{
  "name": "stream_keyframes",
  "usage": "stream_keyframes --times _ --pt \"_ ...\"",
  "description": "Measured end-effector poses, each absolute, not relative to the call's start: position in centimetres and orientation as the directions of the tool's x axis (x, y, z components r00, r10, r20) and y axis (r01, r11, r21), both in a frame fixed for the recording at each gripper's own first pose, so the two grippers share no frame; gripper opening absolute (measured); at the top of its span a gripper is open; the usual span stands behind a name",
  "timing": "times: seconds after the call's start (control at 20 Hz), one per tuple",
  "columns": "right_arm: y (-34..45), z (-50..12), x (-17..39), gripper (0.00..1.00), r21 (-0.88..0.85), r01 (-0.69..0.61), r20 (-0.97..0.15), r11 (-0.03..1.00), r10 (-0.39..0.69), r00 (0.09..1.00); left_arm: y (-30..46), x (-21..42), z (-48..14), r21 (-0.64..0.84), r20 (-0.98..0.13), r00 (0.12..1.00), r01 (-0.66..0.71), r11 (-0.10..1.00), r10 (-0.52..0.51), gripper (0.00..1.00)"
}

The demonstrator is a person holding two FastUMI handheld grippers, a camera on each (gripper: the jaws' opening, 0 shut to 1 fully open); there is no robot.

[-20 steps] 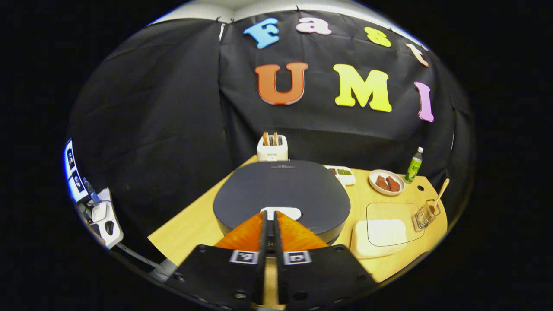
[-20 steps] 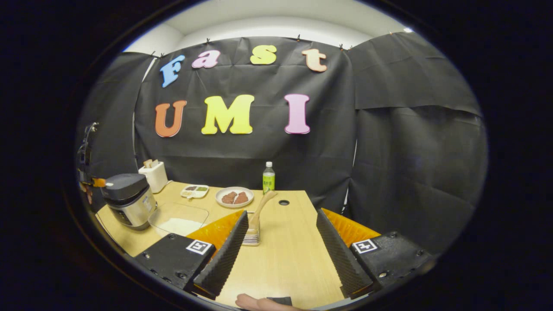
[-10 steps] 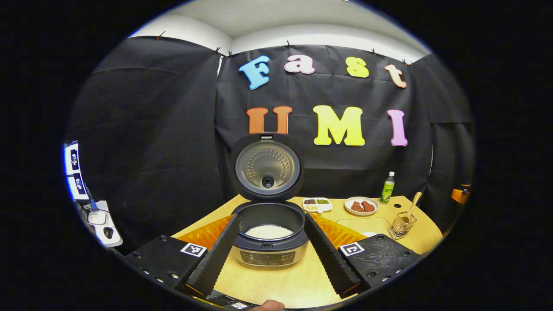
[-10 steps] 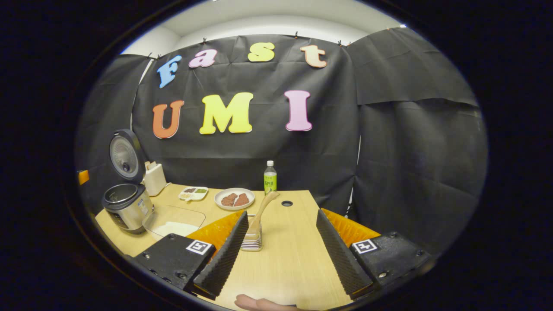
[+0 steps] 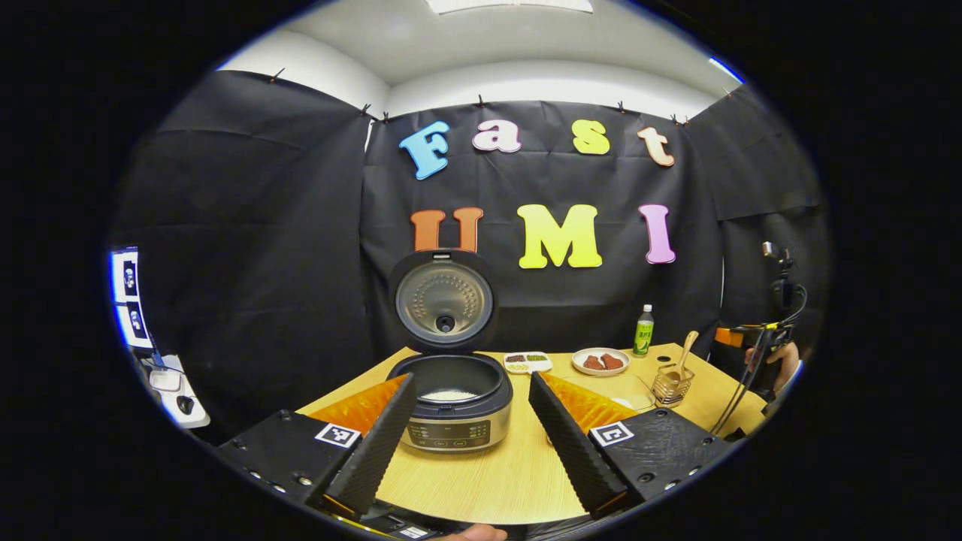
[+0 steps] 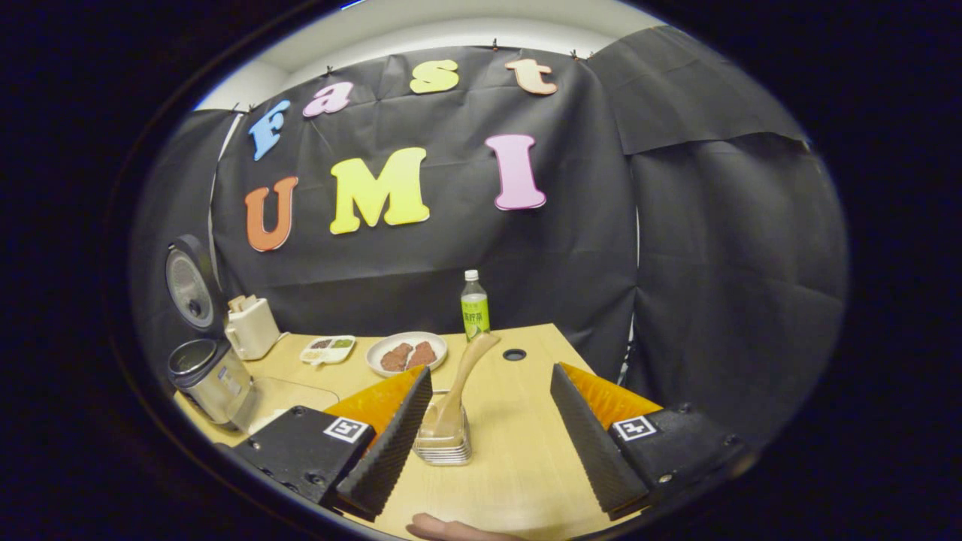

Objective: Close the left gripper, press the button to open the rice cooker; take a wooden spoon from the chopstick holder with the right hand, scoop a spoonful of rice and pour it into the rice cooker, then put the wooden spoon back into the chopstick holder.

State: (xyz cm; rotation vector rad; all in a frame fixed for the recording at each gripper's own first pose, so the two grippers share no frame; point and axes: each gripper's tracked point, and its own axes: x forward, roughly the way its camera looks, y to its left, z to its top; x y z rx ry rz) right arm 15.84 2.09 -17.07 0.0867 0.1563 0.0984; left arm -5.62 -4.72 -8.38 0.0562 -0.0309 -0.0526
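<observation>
1. Lid (image 5: 444, 300) of the round silver-and-black rice cooker (image 5: 455, 409) stands upright at centre of the left gripper view, where a second ago it lay flat and shut under the pinched fingers; a white heap of rice shows in the pot. The button step looks done.
2. The left gripper (image 5: 470, 417) has since pulled back and spread wide, its fingers flanking the cooker at lower centre without touching it, holding nothing.
3. The light wooden spoon (image 6: 466, 376) stands tilted in the clear ribbed chopstick holder (image 6: 445, 443) at lower centre of the right gripper view. The right gripper (image 6: 488, 421) is wide apart and empty, and holder and spoon loom larger between its fingers than half a second ago, so the approach to the spoon seems under way.
4. The right gripper view shows the cooker small at the left edge, with a white toaster (image 6: 251, 327) behind it and a clear glass dish (image 6: 289, 394) beside it, its contents unclear from here.
5. The left gripper view alone gives the cooker's inside, and at its right edge a hand (image 5: 782, 361) near cables.
6. Both show a green bottle (image 6: 473, 312) and a white plate of brown food (image 6: 406, 353) on the pale wooden table (image 6: 518, 451).
</observation>
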Motion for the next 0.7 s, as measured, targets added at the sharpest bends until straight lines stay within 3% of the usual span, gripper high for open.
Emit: stream_keyframes --times 0.35,0.55,0.65,0.7 --pt "4.3 -22.3 23.2 1.00 0.105 -0.148 -0.249 0.983 0.170 0.954 -2.6 -7.0 -10.5 -0.035 0.020 1.000 0.021 0.999 -0.020 0.96" --pt "5.0 -24.0 26.5 1.00 0.149 -0.144 -0.287 0.978 0.182 0.940 -0.4 -7.1 -9.7 0.007 0.060 0.997 -0.050 0.999 0.049 0.97" --pt "4.6 -24.2 28.0 0.98 0.138 -0.125 -0.289 0.982 0.161 0.944 -0.6 -7.1 -9.6 0.022 0.070 0.996 -0.051 0.998 0.049 0.97" --pt "5.4 -24.7 28.1 0.90 0.169 -0.159 -0.311 0.973 0.205 0.928 -0.9 -7.1 -9.7 0.014 0.068 0.997 -0.038 0.999 0.037 0.97"
